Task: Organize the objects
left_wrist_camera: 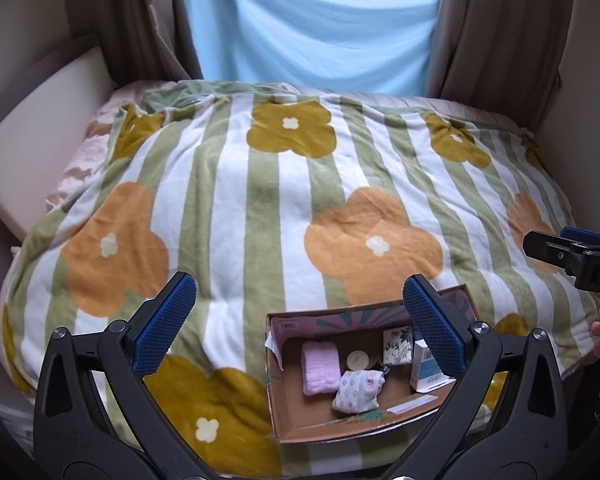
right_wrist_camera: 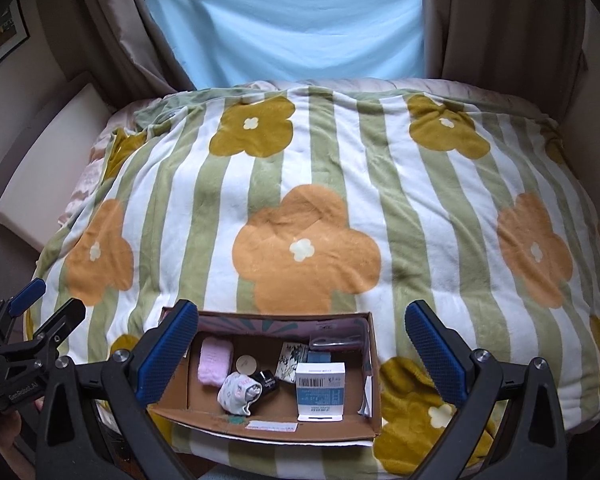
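An open cardboard box [left_wrist_camera: 296,424] [right_wrist_camera: 374,380] sits on the near edge of a flowered blanket [left_wrist_camera: 260,208] [right_wrist_camera: 320,184]. Inside lie a pink folded cloth [left_wrist_camera: 320,366] [right_wrist_camera: 215,362], a patterned rolled sock [left_wrist_camera: 358,392] [right_wrist_camera: 238,394], a round beige lid [left_wrist_camera: 357,359] [right_wrist_camera: 247,364], a floral packet [left_wrist_camera: 397,345] [right_wrist_camera: 291,360], a small black jar [right_wrist_camera: 267,383] and a white-and-blue carton [left_wrist_camera: 426,368] [right_wrist_camera: 320,390]. My left gripper [left_wrist_camera: 298,324] is open and empty above the box's left side. My right gripper [right_wrist_camera: 302,346] is open and empty above the box.
The blanket covers a bed. A white cushion [left_wrist_camera: 32,140] [right_wrist_camera: 48,172] leans at the left. Brown curtains [left_wrist_camera: 500,28] [right_wrist_camera: 500,20] and a light blue sheet [left_wrist_camera: 308,28] [right_wrist_camera: 292,20] hang behind. The other gripper shows at each view's edge, the right gripper [left_wrist_camera: 572,256] and the left gripper [right_wrist_camera: 24,328].
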The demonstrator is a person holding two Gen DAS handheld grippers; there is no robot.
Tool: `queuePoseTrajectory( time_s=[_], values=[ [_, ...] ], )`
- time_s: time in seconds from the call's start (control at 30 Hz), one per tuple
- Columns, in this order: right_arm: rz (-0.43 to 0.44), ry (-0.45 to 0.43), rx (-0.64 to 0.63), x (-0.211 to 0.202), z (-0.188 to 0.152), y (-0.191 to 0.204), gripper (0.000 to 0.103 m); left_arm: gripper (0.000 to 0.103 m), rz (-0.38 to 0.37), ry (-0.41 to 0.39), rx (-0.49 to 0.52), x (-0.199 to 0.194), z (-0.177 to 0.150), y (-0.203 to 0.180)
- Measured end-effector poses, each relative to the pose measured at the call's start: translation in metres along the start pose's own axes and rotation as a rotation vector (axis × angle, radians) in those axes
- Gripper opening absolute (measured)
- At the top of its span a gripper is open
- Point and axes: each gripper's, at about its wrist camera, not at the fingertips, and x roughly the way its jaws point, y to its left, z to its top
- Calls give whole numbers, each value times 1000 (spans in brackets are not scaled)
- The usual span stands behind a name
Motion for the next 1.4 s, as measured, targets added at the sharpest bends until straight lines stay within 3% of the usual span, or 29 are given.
queuePoseTrajectory(
  time_s=[0.37, 1.4],
  values=[
    [-16, -7, -6, 9, 9, 6, 103, 103, -5, 6, -3, 15, 14, 3],
    [-39, -21, -13, 12, 11, 5, 103, 103, 4, 16, -54, 21, 7, 1]
  ],
)
